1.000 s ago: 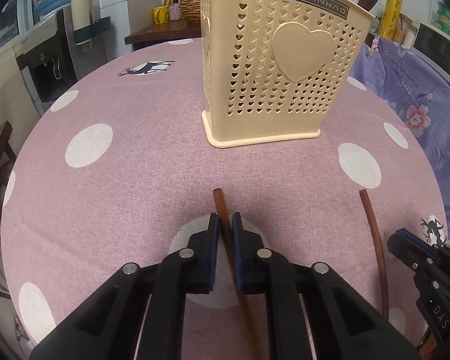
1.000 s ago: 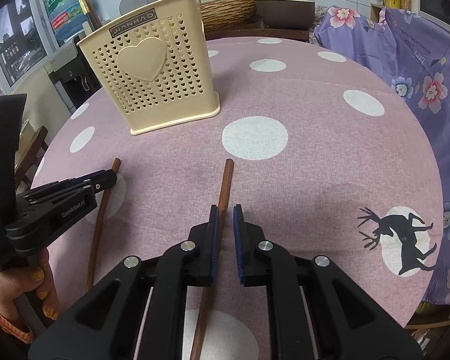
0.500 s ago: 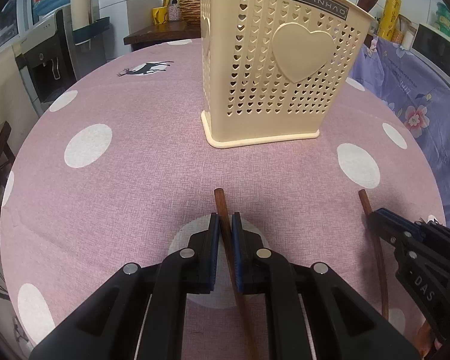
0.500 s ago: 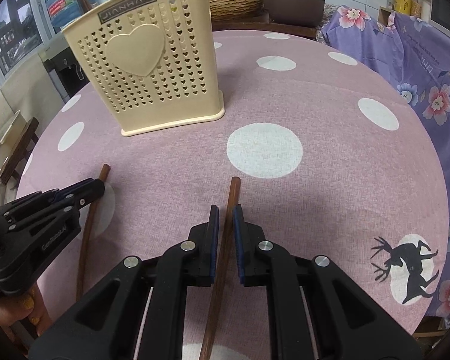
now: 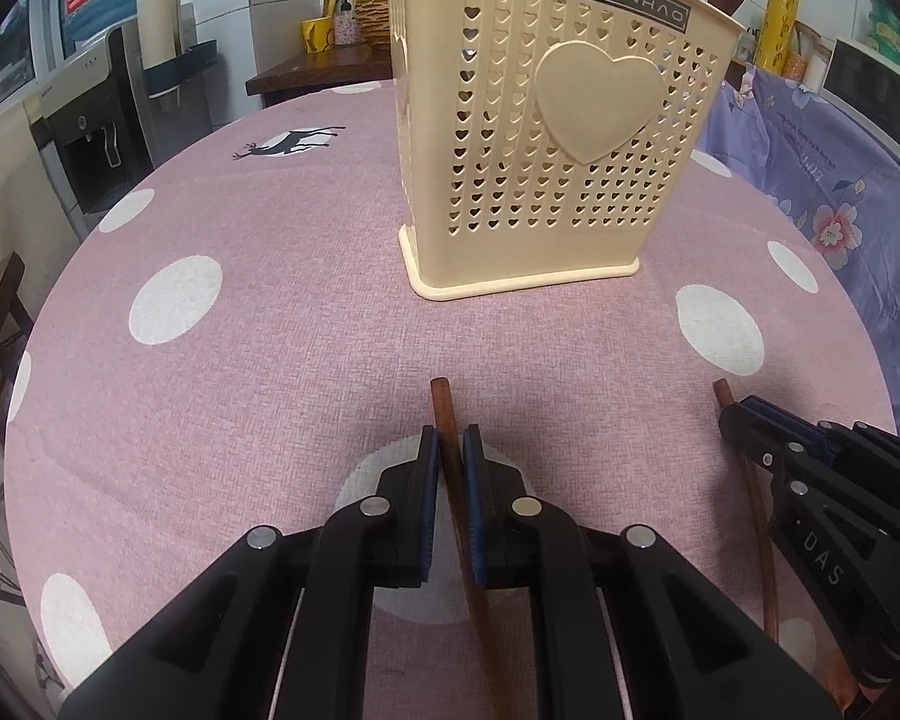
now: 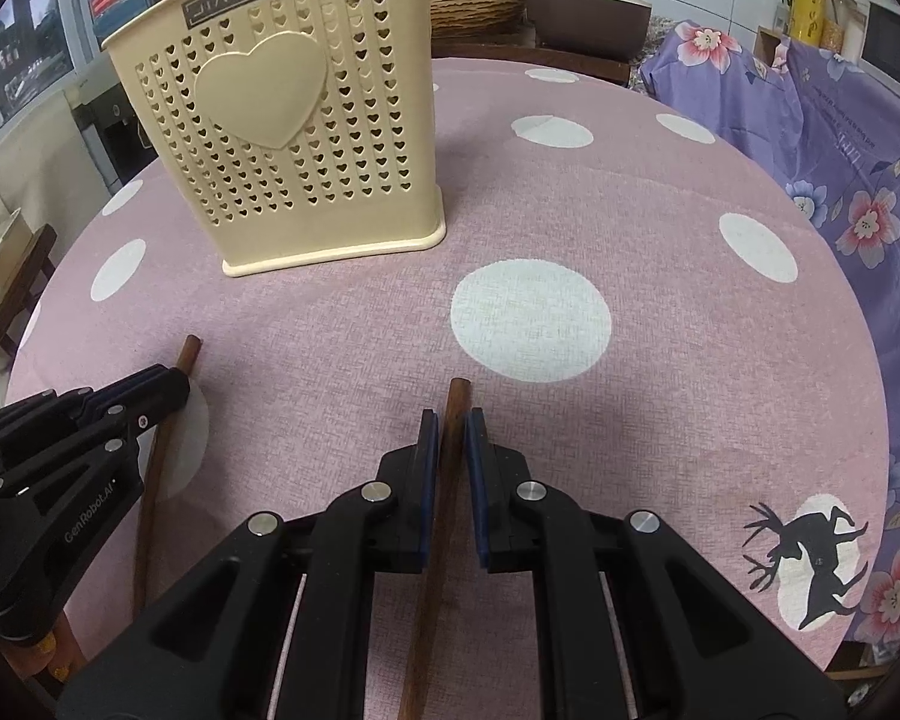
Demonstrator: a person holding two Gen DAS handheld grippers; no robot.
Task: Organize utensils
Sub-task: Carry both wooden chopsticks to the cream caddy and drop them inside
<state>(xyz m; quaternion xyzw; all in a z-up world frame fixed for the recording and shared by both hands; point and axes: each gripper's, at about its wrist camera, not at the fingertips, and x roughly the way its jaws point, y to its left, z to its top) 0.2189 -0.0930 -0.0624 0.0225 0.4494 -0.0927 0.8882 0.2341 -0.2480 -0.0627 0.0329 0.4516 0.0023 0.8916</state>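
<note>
**Two sticks, two tongs, one holder**

Left wrist view: two brown wooden sticks and one cream holder show here. The left tongs (image 5: pixel 449 450) point down at a slant toward the desk (image 5: pixel 258 372), their blue pads clenched on the left stick (image 5: pixel 450 456), whose blunt end pokes out just past the tips. The stick is slim, reddish brown and round in section, and it runs back under the tongs toward the camera. At the right edge the right tongs (image 5: pixel 735 414) reach in, with the right stick (image 5: pixel 763 540) passing beneath them (only its tip shows ahead of them). The utensil holder (image 5: pixel 546 138) stands upright on the pink, white-dotted cloth, well beyond both sticks; it is pierced with small heart holes, bears a raised heart on its face, and two dark handles rise from its top.

Right wrist view: again two sticks and one holder. The right tongs (image 6: pixel 450 438) slant down, pads gripping the right stick (image 6: pixel 447 480), its squared tip just ahead of them. At the left edge the left tongs (image 6: pixel 177 387) sit over the left stick (image 6: pixel 156 480), which lies along the cloth. The utensil holder (image 6: pixel 306 138) stands upright at the far left, apart from both.
</note>
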